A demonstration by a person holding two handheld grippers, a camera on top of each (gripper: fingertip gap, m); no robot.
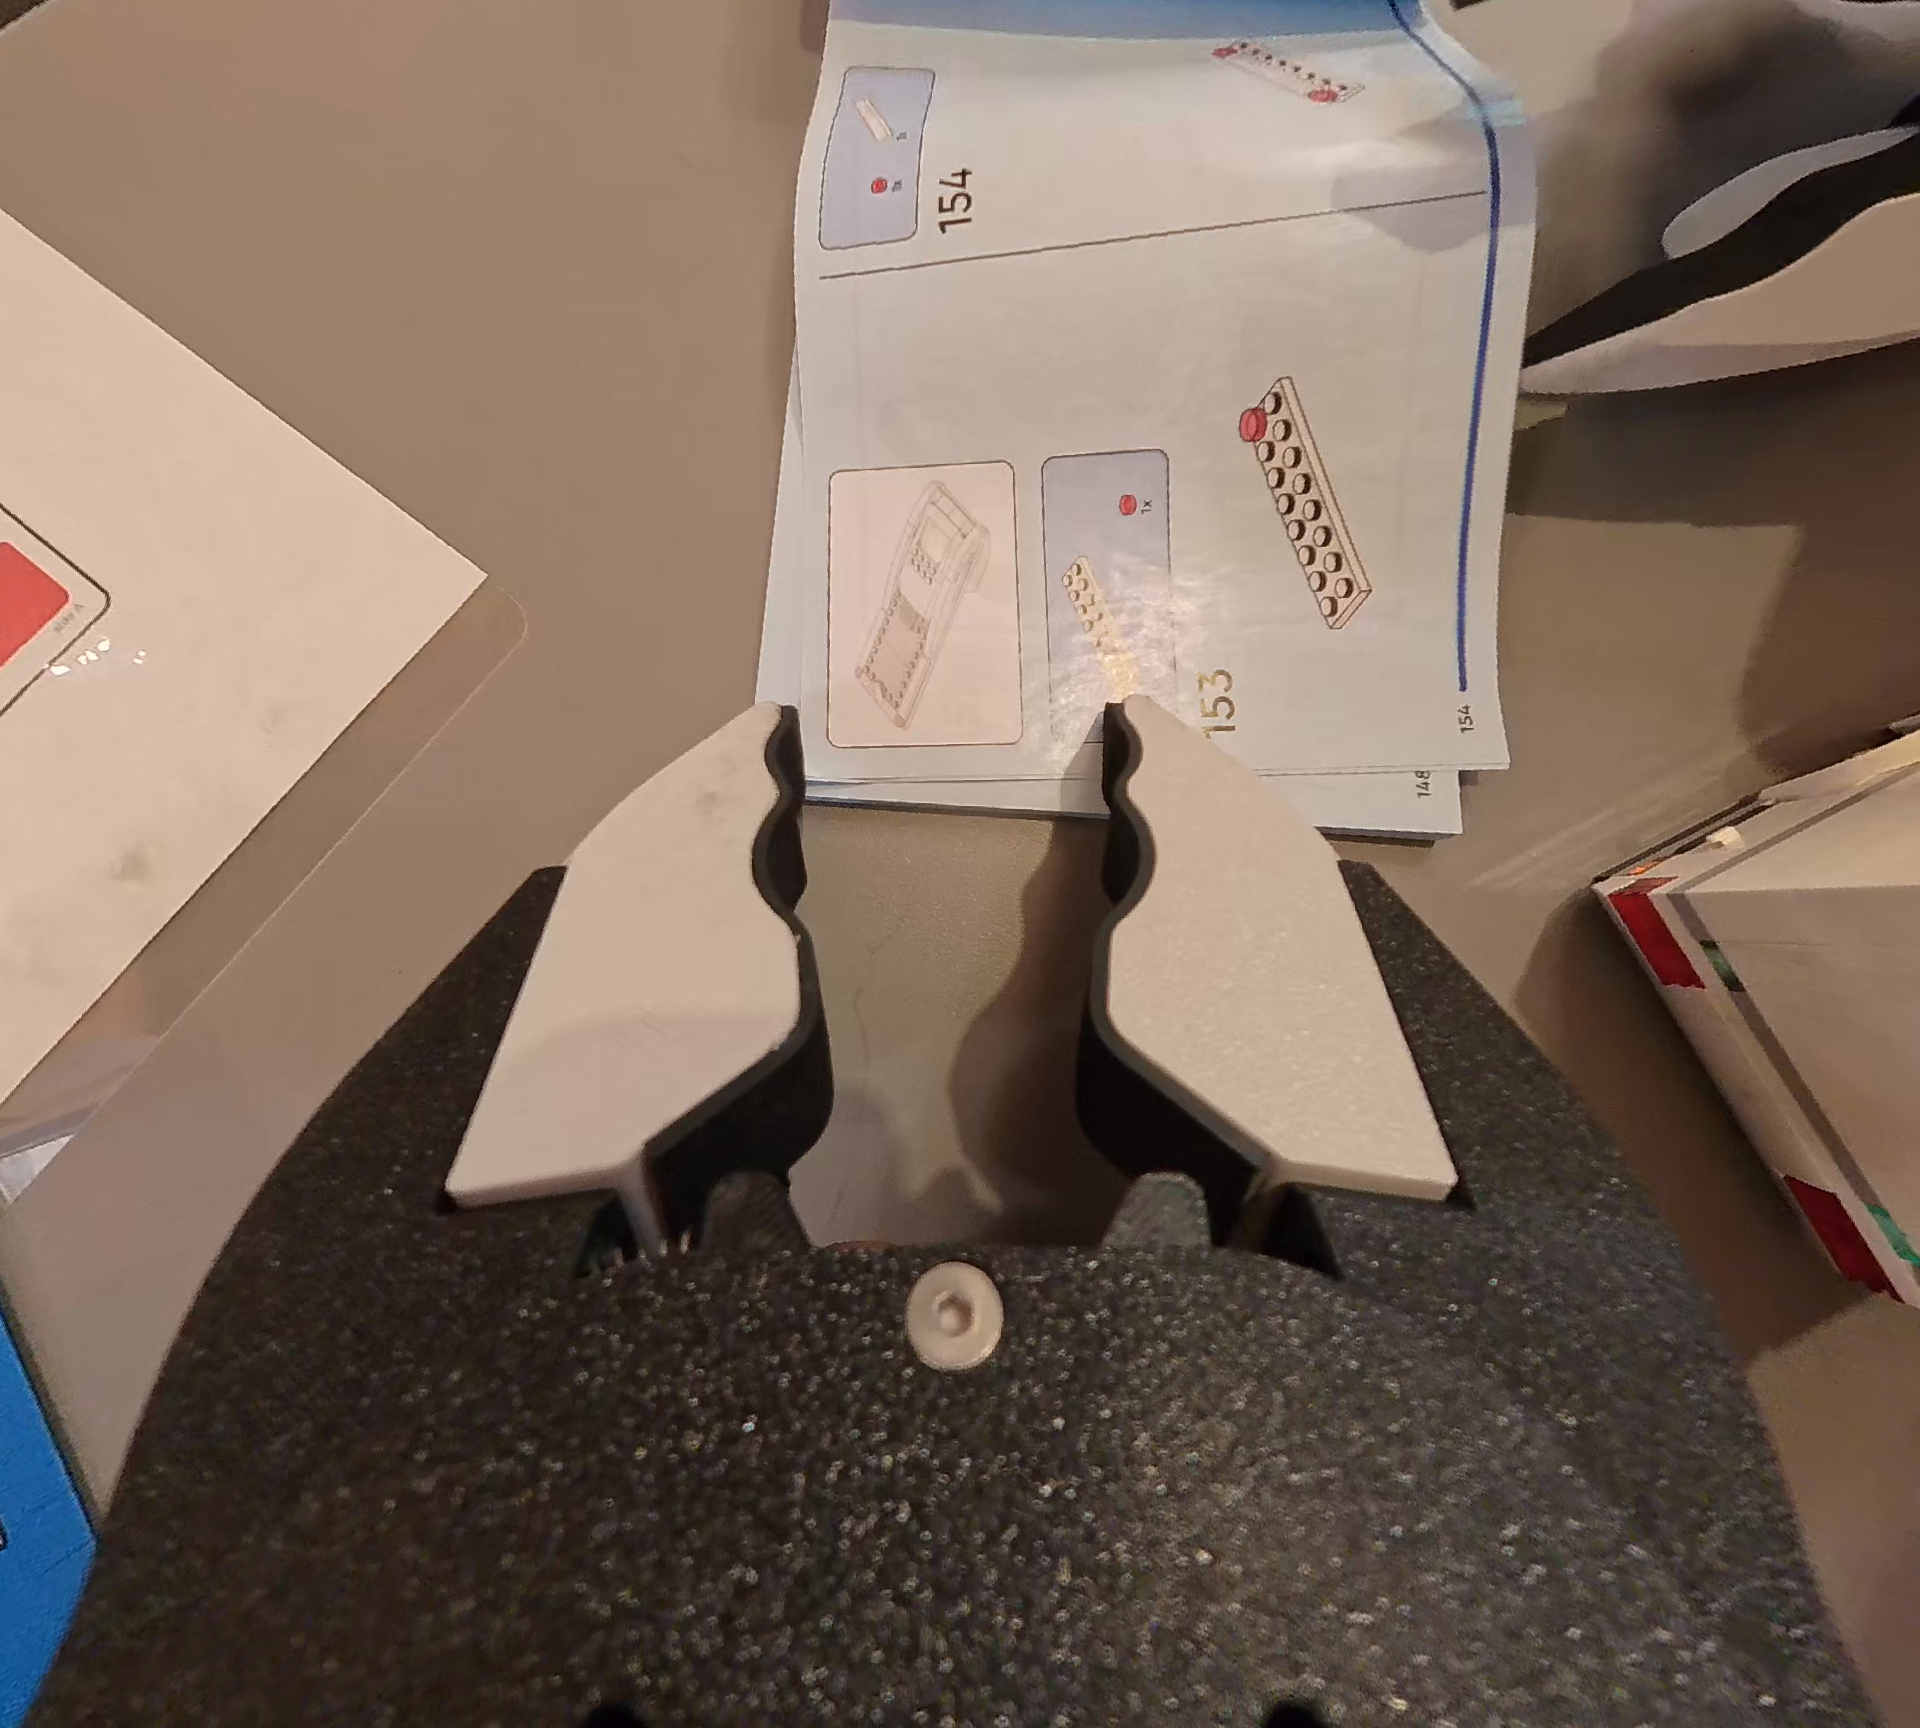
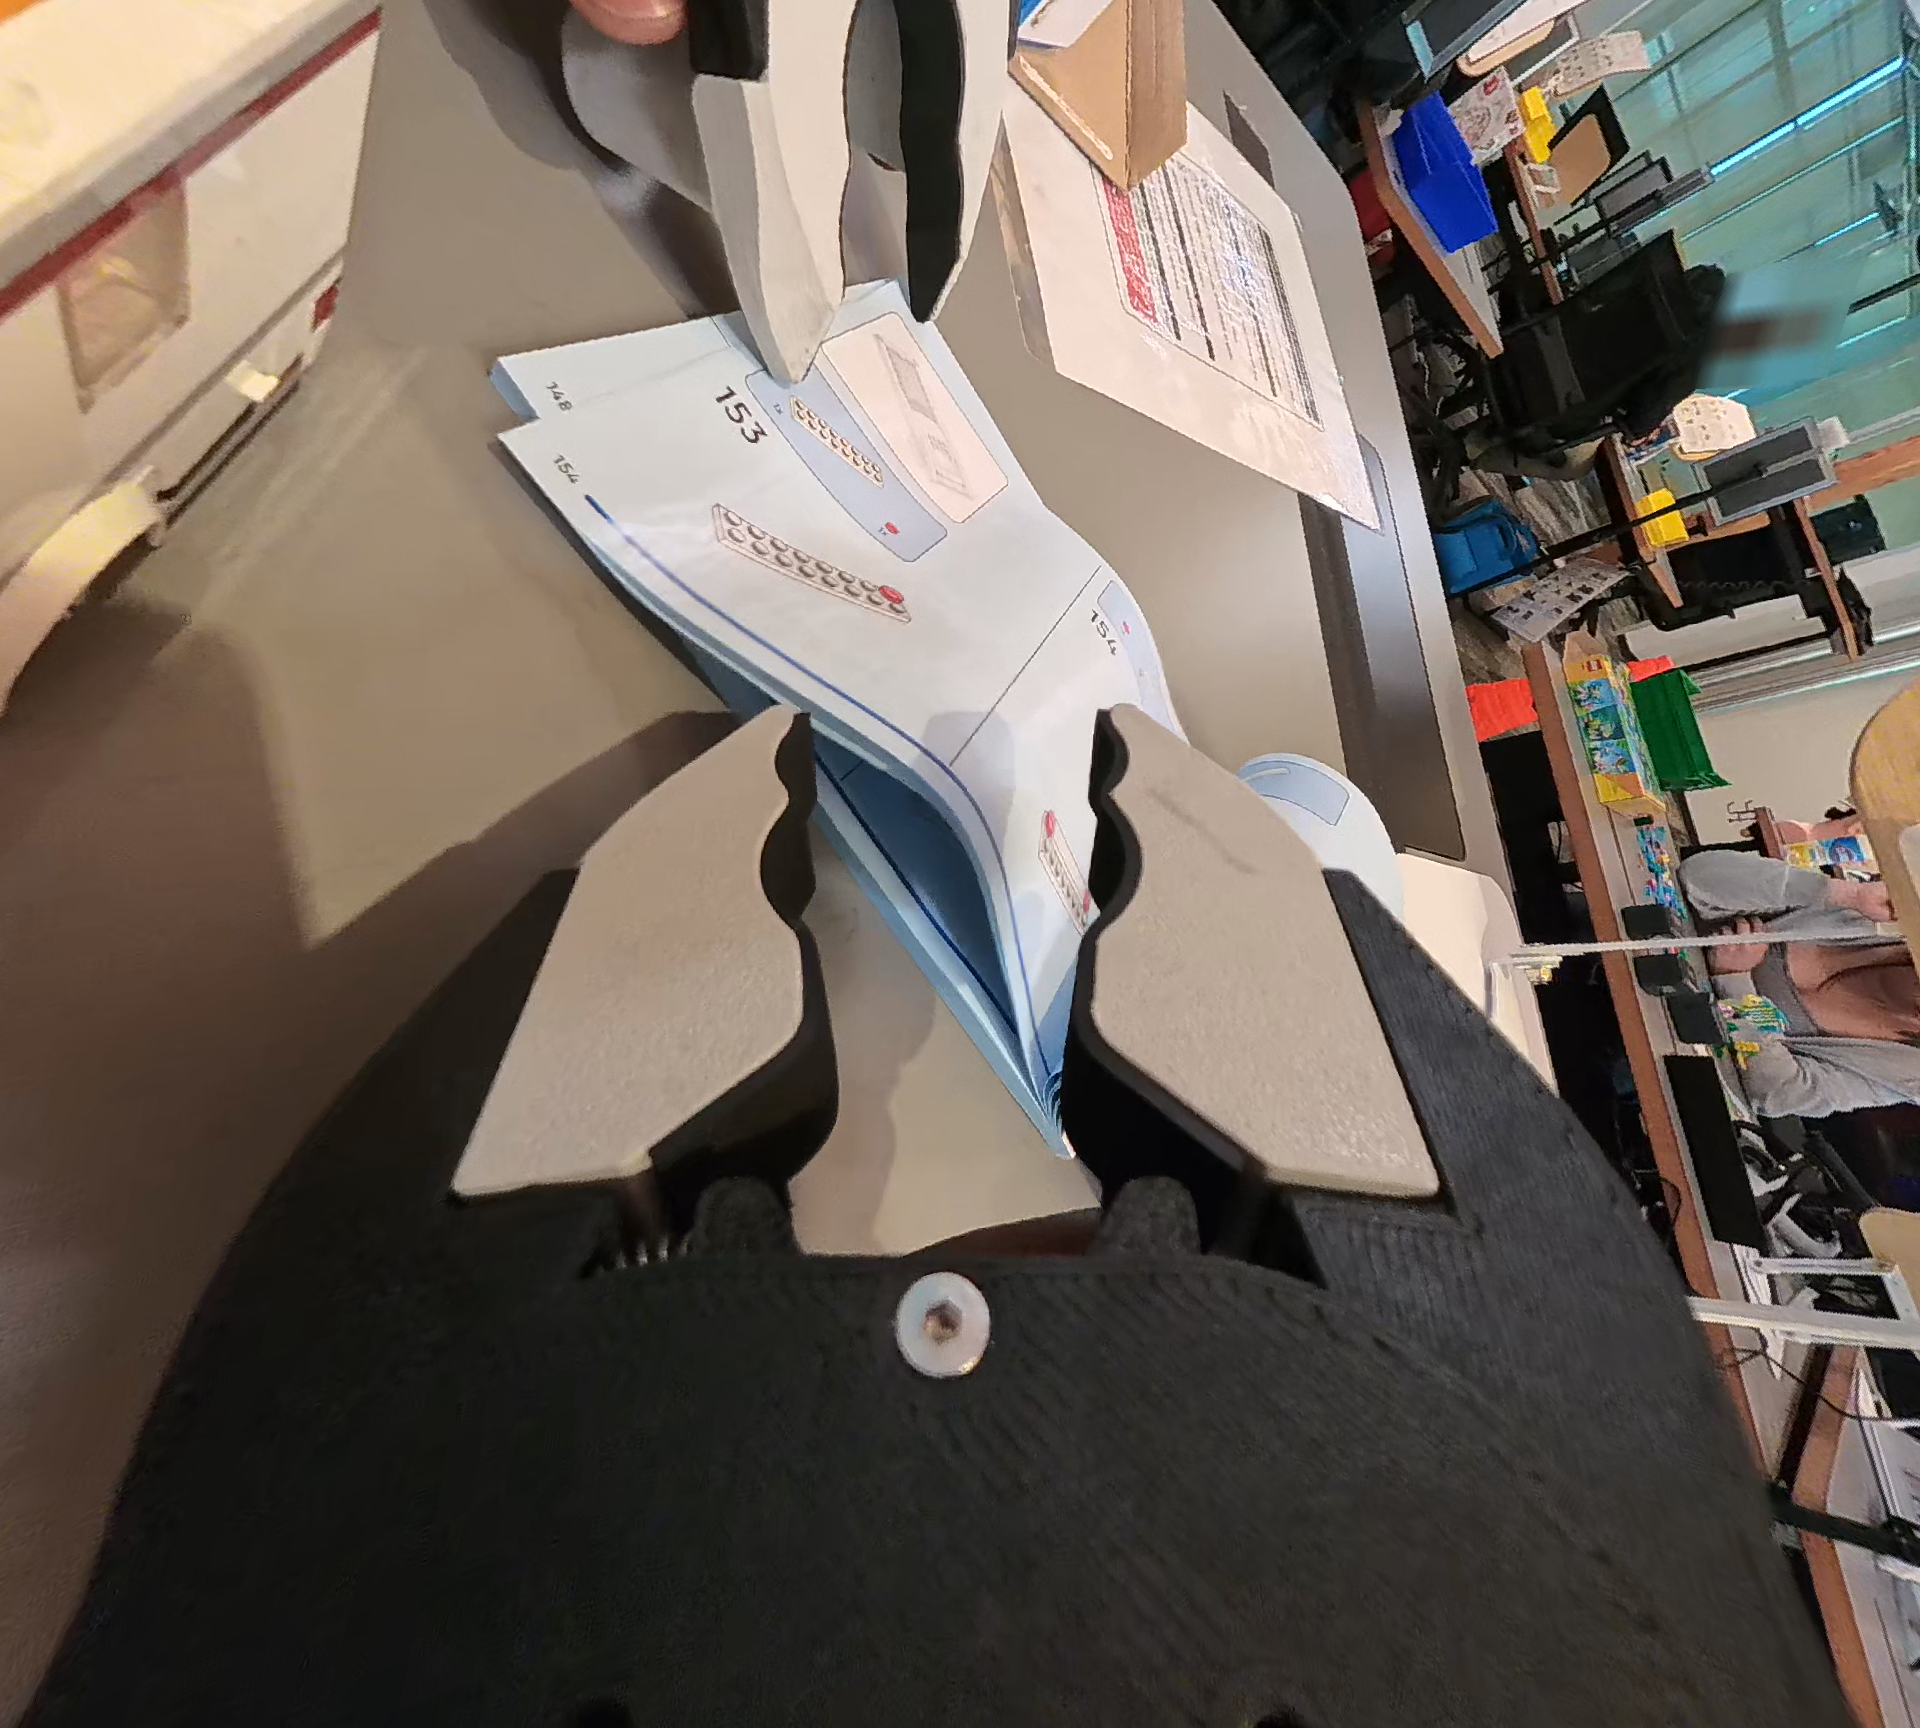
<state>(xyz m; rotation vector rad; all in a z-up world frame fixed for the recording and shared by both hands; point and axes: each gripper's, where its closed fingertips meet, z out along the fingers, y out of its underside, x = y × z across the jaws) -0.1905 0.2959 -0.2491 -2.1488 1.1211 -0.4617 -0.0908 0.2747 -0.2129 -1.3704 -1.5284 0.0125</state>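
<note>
Both of my grippers stand with jaws apart, gripping nothing. Left gripper [image 1: 951, 712] hovers at the near edge of the pale-blue open paper instruction booklet [image 1: 1143, 348] on the grey table [image 1: 468, 224]; one fingertip touches its page. Right gripper [image 2: 951, 722] straddles the booklet's curled pages.

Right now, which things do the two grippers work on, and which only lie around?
Worked on:
- open pale-blue paper instruction booklet
- left gripper, open, tip on its page
- right gripper, open, over its curling pages

Lying around:
- laminated white sheet
- white brick-built vehicle
- blue box
</note>
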